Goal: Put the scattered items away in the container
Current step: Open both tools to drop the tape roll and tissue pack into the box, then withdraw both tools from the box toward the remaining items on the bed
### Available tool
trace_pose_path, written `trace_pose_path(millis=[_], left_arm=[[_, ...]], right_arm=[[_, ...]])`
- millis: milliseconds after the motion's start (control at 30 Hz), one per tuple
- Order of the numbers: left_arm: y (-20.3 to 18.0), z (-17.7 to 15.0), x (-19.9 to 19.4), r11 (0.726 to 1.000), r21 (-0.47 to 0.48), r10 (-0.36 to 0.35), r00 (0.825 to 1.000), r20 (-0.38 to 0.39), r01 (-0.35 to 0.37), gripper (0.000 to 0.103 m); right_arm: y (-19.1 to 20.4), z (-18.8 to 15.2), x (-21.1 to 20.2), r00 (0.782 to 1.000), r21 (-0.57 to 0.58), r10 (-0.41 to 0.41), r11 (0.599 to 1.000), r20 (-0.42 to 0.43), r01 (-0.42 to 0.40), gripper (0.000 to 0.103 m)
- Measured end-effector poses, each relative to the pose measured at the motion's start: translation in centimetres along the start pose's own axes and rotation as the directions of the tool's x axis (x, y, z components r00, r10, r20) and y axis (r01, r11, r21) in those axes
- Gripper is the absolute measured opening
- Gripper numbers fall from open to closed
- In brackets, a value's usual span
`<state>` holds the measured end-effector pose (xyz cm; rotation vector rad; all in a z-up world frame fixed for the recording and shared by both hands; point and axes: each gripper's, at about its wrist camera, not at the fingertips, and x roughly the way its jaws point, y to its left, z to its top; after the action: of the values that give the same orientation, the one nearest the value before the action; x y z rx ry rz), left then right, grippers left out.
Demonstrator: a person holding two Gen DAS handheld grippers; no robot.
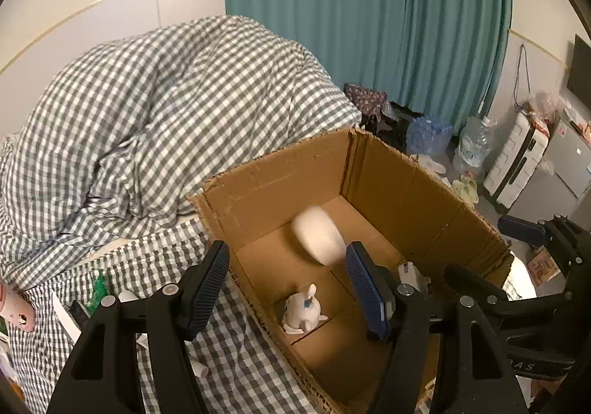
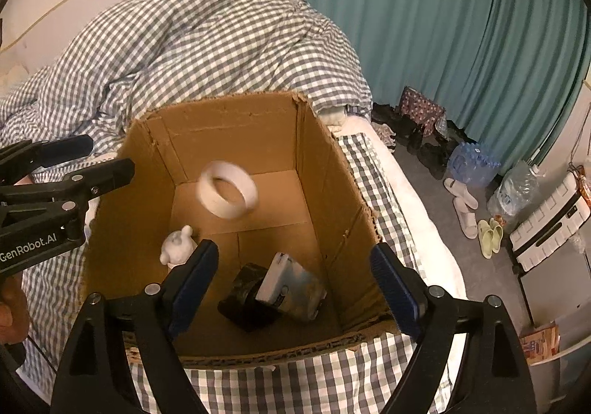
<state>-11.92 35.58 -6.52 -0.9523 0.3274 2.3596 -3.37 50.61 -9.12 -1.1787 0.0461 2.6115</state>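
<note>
Both grippers, left [image 1: 284, 284] & right [image 2: 295, 288], sit w/ fingers apart, empty, at frame bottom. White tape roll [image 2: 227, 189] blurred mid-frame inside cardboard box [image 2: 343, 170], above figurine [image 2: 176, 246], lower left.

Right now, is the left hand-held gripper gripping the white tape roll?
No. The left hand-held gripper is open with nothing between its fingers, and the blurred white tape roll sits apart from it inside the cardboard box.
</note>
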Motion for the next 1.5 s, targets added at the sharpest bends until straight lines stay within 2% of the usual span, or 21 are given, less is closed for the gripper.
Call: trace_pose_path(millis=[667, 1133, 1233, 1500], left_arm=[[3.4, -0.4, -11.4, 0.998, -0.056, 0.048, 0.988, 0.146, -0.040, 0.070], [7.2, -3.1, -20.0, 0.988, -0.117, 0.128, 0.965, 0.231, -0.103, 0.070], [8.4, -3.8, -22.0, 0.983, -0.144, 0.151, 0.957, 0.249, -0.117, 0.070], [11.2, -5.6, -25.7, 0.971, -0.192, 0.193, 0.941, 0.278, -0.142, 0.074]], right_arm=[[3.3, 1.0, -9.8, 0.989, -0.033, 0.001, 0.999, 0.148, 0.004, 0.084], [7.6, 0.4, -16.8, 0.967, -0.080, 0.052, 0.996, 0.250, -0.033, 0.085], [8.3, 0.4, -18.4, 0.958, -0.089, 0.086, 0.994, 0.272, -0.064, 0.087], [10.3, 0.3, -21.6, 0.940, -0.116, 0.111, 0.990, 0.323, -0.077, 0.088]])
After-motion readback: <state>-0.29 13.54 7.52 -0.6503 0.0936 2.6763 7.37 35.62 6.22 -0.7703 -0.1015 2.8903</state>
